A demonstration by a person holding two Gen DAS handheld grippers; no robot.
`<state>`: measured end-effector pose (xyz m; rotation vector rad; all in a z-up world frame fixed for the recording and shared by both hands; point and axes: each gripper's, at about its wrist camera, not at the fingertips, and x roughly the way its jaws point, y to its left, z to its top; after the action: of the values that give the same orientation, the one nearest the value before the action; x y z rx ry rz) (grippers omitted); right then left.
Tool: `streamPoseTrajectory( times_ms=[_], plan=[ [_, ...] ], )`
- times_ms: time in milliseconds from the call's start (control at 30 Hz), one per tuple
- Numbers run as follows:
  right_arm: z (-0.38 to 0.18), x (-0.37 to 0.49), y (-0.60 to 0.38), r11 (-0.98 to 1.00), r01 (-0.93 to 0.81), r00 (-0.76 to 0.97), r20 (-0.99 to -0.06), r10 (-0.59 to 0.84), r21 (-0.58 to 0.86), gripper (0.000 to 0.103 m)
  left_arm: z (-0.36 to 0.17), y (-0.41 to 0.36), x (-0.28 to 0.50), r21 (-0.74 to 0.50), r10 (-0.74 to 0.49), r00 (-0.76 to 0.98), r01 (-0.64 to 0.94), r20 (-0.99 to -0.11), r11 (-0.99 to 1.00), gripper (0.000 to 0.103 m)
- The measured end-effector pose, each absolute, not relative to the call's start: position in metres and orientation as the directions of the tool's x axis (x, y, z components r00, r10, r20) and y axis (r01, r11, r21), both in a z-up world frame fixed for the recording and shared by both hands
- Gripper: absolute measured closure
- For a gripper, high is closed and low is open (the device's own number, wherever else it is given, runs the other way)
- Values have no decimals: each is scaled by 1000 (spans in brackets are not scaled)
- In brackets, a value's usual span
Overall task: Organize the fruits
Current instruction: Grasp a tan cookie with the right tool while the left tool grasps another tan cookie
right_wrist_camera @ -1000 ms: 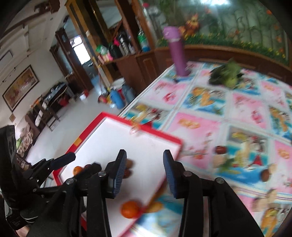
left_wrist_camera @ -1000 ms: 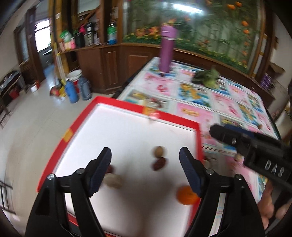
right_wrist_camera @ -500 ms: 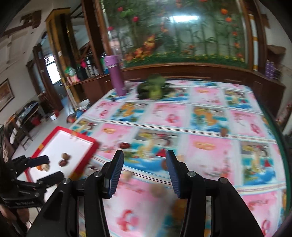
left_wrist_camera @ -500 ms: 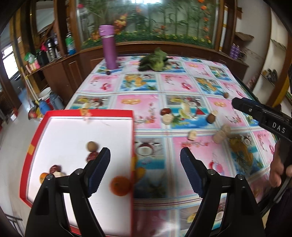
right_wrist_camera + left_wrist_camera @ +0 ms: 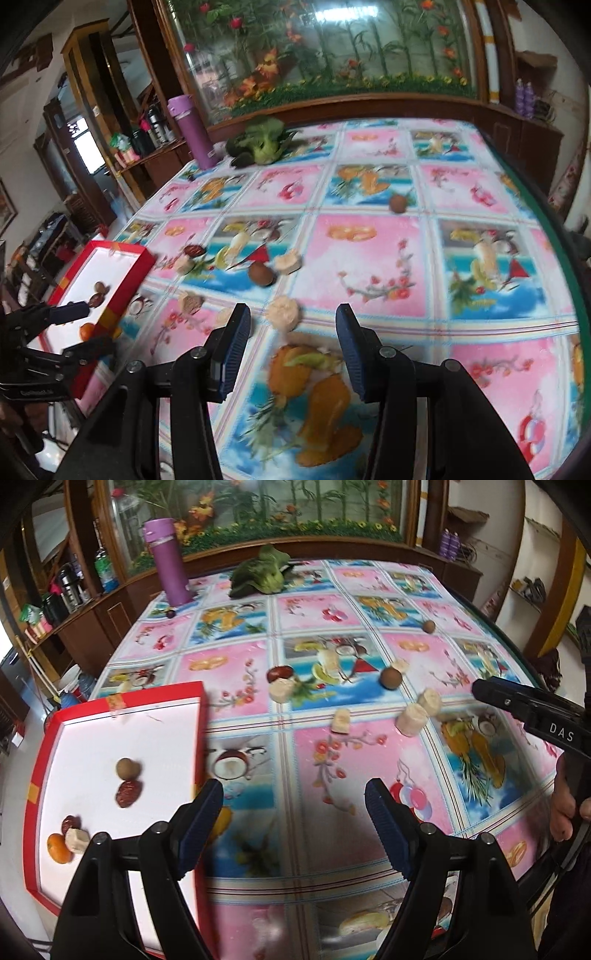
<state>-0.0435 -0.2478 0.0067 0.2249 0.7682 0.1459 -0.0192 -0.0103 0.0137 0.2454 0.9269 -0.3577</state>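
- The red-rimmed white tray (image 5: 199,716) sits at the left edge of the table, which is covered by a fruit-print tablecloth (image 5: 332,775); I place everything else from that tray.
- Inside the tray lie a round brown longan (image 5: 127,768) with a dark red date (image 5: 128,793) touching it on the near side.
- In the tray's near left corner an orange (image 5: 58,847), a pale banana chunk (image 5: 77,841) and another dark date (image 5: 70,823) huddle together.
- The left gripper (image 5: 293,825) hovers over the tray's right rim, its blue-padded jaws spread wide with nothing between them.
- The right gripper (image 5: 291,349) hangs well to the right of the tray, over the cloth, jaws likewise parted and empty; a hand (image 5: 565,812) grips its handle.
- Right of the tray, loose on the cloth: a red date (image 5: 279,672) touching a pale chunk (image 5: 280,691), a small banana piece (image 5: 341,720), two banana chunks (image 5: 419,710) side by side, and a brown longan (image 5: 390,678).
- Farther from the tray, a smaller longan (image 5: 429,626) lies alone.
- At the table's far end, beyond the tray, a purple flask (image 5: 168,563) stands upright, with a leafy green vegetable (image 5: 260,576) lying near it.
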Motion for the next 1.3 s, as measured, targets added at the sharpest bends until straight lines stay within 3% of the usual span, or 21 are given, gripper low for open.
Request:
streamPoseTrajectory(
  times_ms=[200,467,567,667,733,1067,1167,1300],
  plan=[
    [-9,-37,-230,989,-54,699,-702,138,141,55,6,-13,-14,50,-194,526,414,-828,909,23],
    [-23,-15,-226,992,-54,651,-750,118,110,56,5,-27,-14,16,-248,500,466,-830,885,23],
    [-26,-6,-219,994,-69,643,-759,106,81,63,6,-34,-15,1,-269,488,484,-830,875,23],
    [-32,2,-213,995,-79,613,-784,102,67,76,7,-41,-16,-12,-290,478,504,-829,863,23],
    [-33,3,-214,996,-75,621,-779,88,52,77,8,-47,-15,-15,-298,475,513,-828,858,23],
    [-20,-4,-272,963,136,665,-742,86,234,77,-6,-93,1,-34,-328,432,561,-840,827,24],
    [-22,-4,-282,948,170,660,-746,94,270,77,-12,-108,8,-22,-321,428,572,-845,820,32],
    [-18,-6,-283,943,156,671,-732,117,294,77,-25,-122,20,-25,-310,407,571,-859,820,51]
  ],
)
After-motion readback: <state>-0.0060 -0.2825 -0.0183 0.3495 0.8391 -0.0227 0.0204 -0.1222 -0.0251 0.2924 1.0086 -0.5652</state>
